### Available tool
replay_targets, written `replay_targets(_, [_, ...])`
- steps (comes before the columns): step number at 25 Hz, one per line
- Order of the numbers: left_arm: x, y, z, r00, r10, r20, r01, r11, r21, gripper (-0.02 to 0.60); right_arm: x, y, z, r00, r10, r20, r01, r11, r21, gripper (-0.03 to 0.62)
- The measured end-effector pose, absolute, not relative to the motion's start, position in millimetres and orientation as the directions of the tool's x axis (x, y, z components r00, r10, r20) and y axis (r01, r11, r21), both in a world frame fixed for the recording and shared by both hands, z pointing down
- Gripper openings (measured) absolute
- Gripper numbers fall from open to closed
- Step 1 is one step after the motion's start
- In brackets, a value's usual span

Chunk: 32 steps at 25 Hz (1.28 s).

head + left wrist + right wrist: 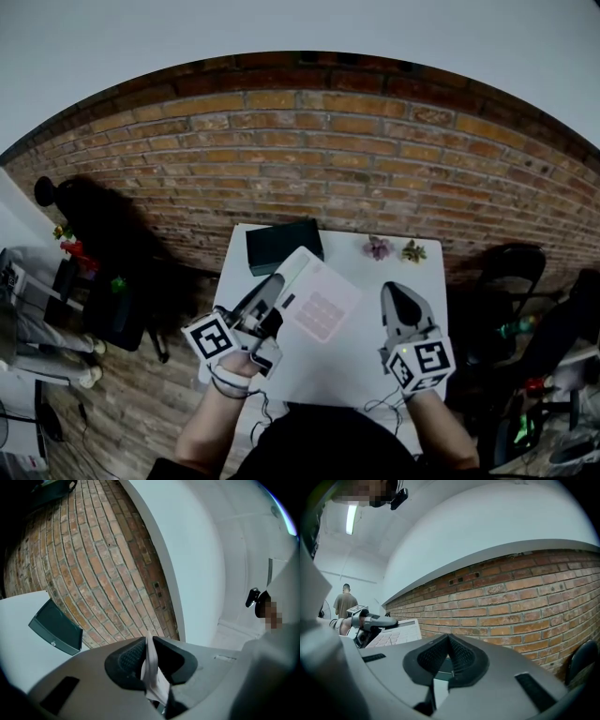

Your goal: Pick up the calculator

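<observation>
Head view: left tongs (279,284) clamp one edge of the calculator (321,305), tilted above the desk (422,277); right tongs (401,295) are together, empty. Lifting step, apparently; next needs a steady, level hold.

Workroom: brick wall (319,150), white table (342,246)

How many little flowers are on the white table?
2. A purplish flower and a yellowish flower sit side by side at the far right of the table, near the brick wall. The held-up calculator might hide more.
</observation>
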<state>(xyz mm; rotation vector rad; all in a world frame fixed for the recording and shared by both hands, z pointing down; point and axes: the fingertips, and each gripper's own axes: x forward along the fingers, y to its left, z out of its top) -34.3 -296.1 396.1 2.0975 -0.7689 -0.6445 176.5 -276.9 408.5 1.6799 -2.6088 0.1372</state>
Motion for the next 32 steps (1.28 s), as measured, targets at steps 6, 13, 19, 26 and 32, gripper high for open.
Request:
replay_targets(6, [-30.3,-295.6,398.3,0.690,-0.702,-0.178,-0.299,-0.501,0.812,0.046,175.7,-279.1,409.1,-0.421,-0.904,0.073,-0.907,0.417,-0.058,0.005])
replay_targets(13, [-30.5,-298.6,401.0,0.688,-0.704,-0.176,-0.304,-0.500,0.811,0.046,178.9,-281.4,409.7,-0.419,-0.904,0.081,-0.908,0.416,-0.054,0.005])
replay_targets(19, [-30.2,-299.0,403.2,0.689,-0.703,-0.175,-0.297,-0.495,0.817,0.046,178.6,-281.9,411.8,-0.420,-0.903,0.087,-0.907,0.417,-0.055,0.005])
replay_targets(26, [-29.3,-295.1,400.8,0.692,-0.700,-0.178,-0.297,-0.500,0.813,0.046,178.4,-277.1,409.1,-0.422,-0.903,0.085,-0.907,0.419,-0.053,0.005])
replay_targets(32, [-29.6,-293.4,401.0,0.697,-0.694,-0.179,-0.292,-0.503,0.813,0.046,176.9,-276.1,408.3,-0.421,-0.903,0.084,-0.907,0.418,-0.053,0.005])
